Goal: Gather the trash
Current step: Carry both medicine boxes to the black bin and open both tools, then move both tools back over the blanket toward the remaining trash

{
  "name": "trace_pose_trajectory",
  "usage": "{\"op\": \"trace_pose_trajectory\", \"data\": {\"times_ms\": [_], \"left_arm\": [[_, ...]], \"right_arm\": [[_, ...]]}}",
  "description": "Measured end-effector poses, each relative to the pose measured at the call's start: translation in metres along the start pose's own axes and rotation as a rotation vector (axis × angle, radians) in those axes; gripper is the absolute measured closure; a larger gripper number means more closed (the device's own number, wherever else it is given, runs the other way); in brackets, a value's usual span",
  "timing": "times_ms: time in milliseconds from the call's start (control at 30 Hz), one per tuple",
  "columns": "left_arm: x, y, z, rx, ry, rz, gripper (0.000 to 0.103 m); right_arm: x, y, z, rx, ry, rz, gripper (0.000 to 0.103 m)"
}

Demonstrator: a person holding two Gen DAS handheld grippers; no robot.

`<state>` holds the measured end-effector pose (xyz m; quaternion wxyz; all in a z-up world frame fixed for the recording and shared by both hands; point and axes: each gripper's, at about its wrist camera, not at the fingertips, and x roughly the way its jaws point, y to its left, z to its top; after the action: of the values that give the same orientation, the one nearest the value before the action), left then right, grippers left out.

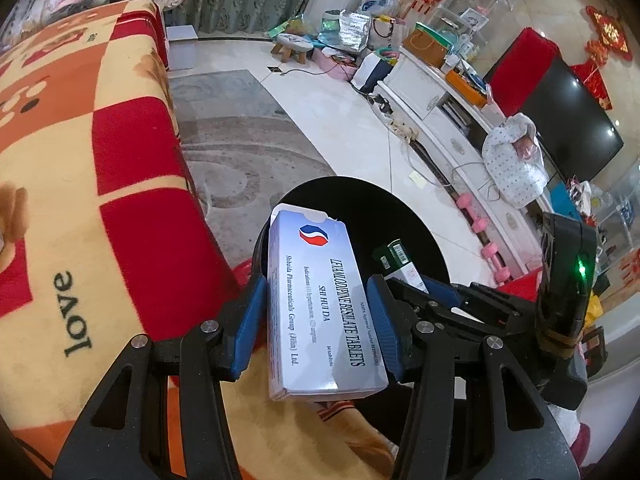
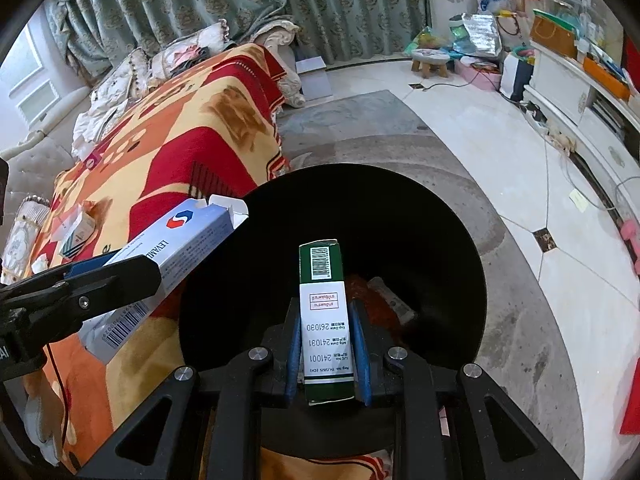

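My left gripper [image 1: 316, 300] is shut on a white and blue tablet box [image 1: 320, 304], held at the near left rim of a black round trash bin [image 1: 400, 216]. The same box [image 2: 176, 248] shows at the left of the right wrist view, its open flap over the bin's rim. My right gripper [image 2: 326, 344] is shut on a green and white medicine box [image 2: 324, 320], held upright over the bin's mouth [image 2: 400, 208]. That green box [image 1: 396, 258] also shows in the left wrist view. Red and white trash [image 2: 376, 300] lies inside the bin.
A sofa with a red, orange and yellow blanket [image 1: 80, 200] stands at the left, with small boxes and paper scraps [image 2: 78, 232] lying on it. A grey rug [image 2: 520, 340] lies under the bin. A white TV cabinet [image 1: 460, 136] and pink dumbbells [image 1: 480, 232] line the right side.
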<state>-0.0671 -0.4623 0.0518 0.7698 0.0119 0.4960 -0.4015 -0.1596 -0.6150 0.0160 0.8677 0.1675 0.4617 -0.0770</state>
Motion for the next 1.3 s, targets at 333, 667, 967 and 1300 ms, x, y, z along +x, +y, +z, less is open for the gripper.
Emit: {"op": "trace_pose_trajectory", "data": {"times_ms": [333, 667, 967, 1300], "left_arm": [[-0.003, 0.003, -0.001, -0.004, 0.008, -0.026, 0.045], [-0.033, 0.036, -0.016, -0.04, -0.024, 0.103, 0.045], [-0.066, 0.077, -0.041, -0.078, -0.056, 0.205, 0.045], [-0.103, 0.149, -0.058, -0.193, -0.084, 0.299, 0.045]], "right_arm": [[-0.001, -0.003, 0.0, 0.021, 0.009, -0.011, 0.062], [-0.004, 0.018, -0.002, -0.008, 0.015, 0.003, 0.062], [-0.009, 0.067, 0.0, -0.071, 0.003, 0.048, 0.061], [0.005, 0.145, -0.004, -0.198, 0.041, 0.122, 0.056]]}}
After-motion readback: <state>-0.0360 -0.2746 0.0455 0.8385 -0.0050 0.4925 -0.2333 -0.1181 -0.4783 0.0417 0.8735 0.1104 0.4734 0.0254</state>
